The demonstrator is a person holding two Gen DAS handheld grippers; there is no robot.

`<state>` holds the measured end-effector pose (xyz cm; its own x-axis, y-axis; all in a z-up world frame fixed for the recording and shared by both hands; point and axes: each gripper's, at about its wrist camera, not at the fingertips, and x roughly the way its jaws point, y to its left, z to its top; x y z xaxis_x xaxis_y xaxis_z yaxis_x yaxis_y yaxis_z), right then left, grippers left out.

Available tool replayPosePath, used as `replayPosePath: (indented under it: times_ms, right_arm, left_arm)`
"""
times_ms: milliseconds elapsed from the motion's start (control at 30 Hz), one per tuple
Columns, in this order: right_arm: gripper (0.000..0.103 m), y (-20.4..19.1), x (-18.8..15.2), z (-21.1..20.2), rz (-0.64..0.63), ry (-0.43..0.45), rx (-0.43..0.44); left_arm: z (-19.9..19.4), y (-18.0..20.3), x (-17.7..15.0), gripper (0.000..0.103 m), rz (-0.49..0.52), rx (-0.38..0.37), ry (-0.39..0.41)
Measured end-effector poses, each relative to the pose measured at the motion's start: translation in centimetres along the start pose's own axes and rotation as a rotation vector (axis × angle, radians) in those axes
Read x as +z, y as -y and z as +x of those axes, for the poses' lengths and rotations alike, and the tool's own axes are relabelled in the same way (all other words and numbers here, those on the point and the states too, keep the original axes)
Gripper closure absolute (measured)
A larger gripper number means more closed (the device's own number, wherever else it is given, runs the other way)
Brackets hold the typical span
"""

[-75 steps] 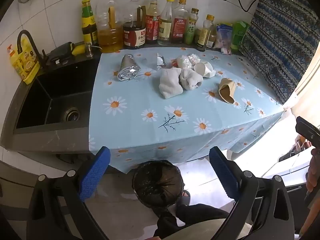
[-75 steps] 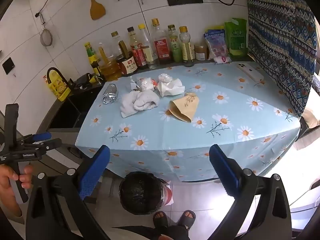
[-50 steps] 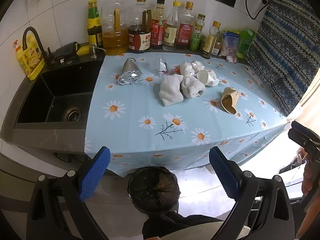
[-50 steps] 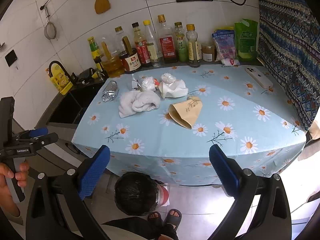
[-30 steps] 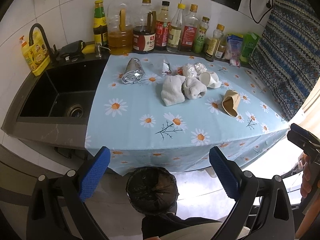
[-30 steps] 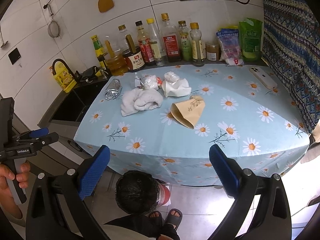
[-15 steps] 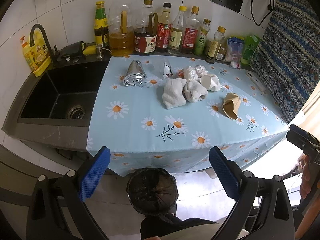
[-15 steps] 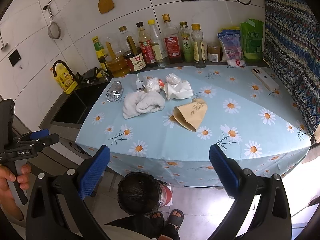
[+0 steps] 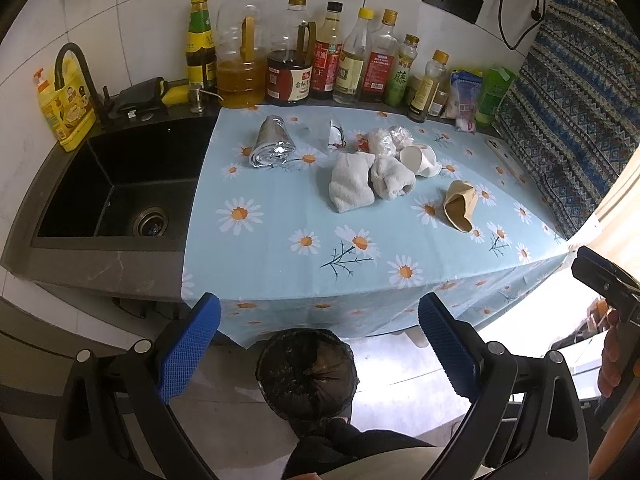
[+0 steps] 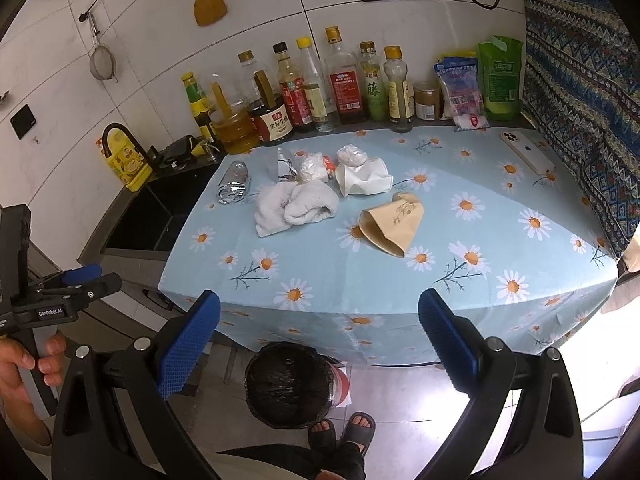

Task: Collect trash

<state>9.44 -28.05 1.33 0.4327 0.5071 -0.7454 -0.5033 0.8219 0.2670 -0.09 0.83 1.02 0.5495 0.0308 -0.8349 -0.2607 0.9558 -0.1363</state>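
Trash lies on the daisy tablecloth (image 9: 280, 248): a crushed brown paper cup (image 9: 460, 208) (image 10: 394, 224), a crumpled white paper cup (image 9: 420, 160) (image 10: 362, 178), a silver foil wrapper (image 9: 272, 148) (image 10: 234, 182), crumpled plastic wads (image 9: 384, 140) (image 10: 314, 166) and a white towel (image 9: 368, 178) (image 10: 296, 206). A bin with a black liner (image 9: 306, 372) (image 10: 288, 382) stands on the floor below the table edge. My left gripper (image 9: 316, 344) and right gripper (image 10: 316, 344) are both open and empty, held above the bin, short of the table.
A black sink (image 9: 112, 184) lies left of the table. Bottles (image 9: 288, 68) (image 10: 340, 84) line the back wall. A white phone (image 10: 526, 152) lies at the table's far right. A patterned cloth (image 10: 580, 100) hangs on the right. The person's sandalled feet (image 10: 344, 428) stand by the bin.
Both grippers have risen and drifted slightly, so the table sits a little lower in view. Both stay open and empty. Nothing on the table has moved.
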Motion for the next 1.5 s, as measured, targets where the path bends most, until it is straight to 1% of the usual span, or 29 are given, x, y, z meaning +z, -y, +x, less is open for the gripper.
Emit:
replayPosePath:
  times_ms: [233,367,533,767,900,1067,1233,1367,1500]
  right_arm:
    - [0.005,-1.3,-1.2,-0.2,0.01,0.004,-0.02]
    - [0.005,-1.6,-1.8,-0.3,0.029,0.005,-0.017]
    - [0.005,-2.4,-2.4,-0.6,0.026,0.013,-0.02]
    - [0.005,-2.0,-2.5,0.1,0.059,0.01,-0.027]
    - [0.005,-1.2,-2.0,0.8,0.081,0.0,-0.007]
    - [0.005,0.1,-0.8,2.2,0.085,-0.015,-0.003]
    - [0.005,2.9,1.4,5.4,0.141,-0.05,0.015]
    - [0.005,5.3,3.0,7.9,0.169,-0.074,-0.001]
    - [0.005,7.9,4.2,10.8,0.218,-0.122,0.018]
  left_arm:
    - [-0.2,-0.6,-0.5,0.007,0.037,-0.014,0.006]
    - [-0.7,-0.7,-0.9,0.007,0.037,-0.032,0.012]
    - [-1.0,-1.0,-1.5,0.007,0.049,-0.036,0.016]
    - [-0.8,-1.5,-1.6,0.007,0.042,-0.04,0.01]
    - [0.0,-1.5,-1.1,0.007,0.043,-0.043,0.003]
    - [1.1,-1.1,0.1,0.007,0.044,-0.049,0.001]
    - [3.4,-0.4,2.1,0.007,0.033,-0.055,-0.029]
    - [5.5,0.3,3.7,0.007,0.032,-0.056,-0.056]
    - [8.0,0.7,5.5,0.007,0.002,-0.082,-0.091]
